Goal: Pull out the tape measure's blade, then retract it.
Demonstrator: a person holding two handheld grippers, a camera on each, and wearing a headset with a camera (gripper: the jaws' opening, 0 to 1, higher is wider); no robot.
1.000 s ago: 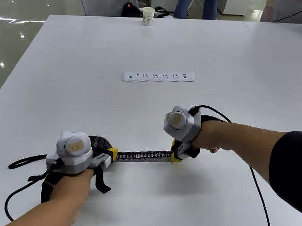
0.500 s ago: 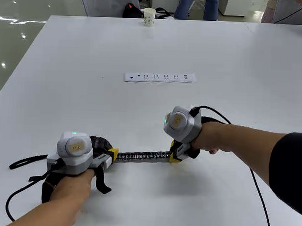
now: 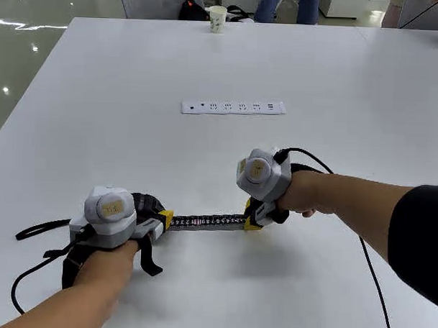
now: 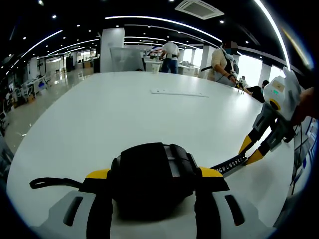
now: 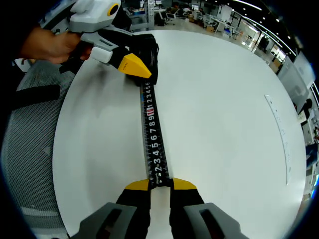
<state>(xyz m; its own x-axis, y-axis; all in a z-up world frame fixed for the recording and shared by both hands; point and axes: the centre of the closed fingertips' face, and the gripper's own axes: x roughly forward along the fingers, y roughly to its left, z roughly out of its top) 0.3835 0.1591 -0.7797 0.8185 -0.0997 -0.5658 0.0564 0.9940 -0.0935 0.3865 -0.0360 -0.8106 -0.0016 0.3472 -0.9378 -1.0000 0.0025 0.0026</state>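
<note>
**Tape measure: blade partly drawn, held at both ends**

The tape measure (image 3: 147, 207) lies on the white table (image 3: 337, 89), in the lower left of the head view. The left gripper (image 3: 159, 223) is clamped on its black case, one yellow-tipped jaw on either side. The left gripper view confirms this: the case sits between the two jaws in the lower centre of the frame.

From the case the blade (image 3: 206, 222) runs rightward, flat and low over the table, to the lower centre of the head view. In the right gripper view it runs straight from the case at the upper left down to the jaws at the bottom, printed scale facing up.

The right gripper (image 3: 253, 224) pinches the blade's free end, its jaws closed on the tip. Blade and case appear in line, with no visible twist or sag.

Step in hand, as judged: the pull-out, with a short stretch of blade exposed. The next move calls for either drawing the right gripper further to the right, along the blade's own line, or guiding the tip back toward the case for retraction. Either way, the left gripper needs to keep the case fixed.
</note>
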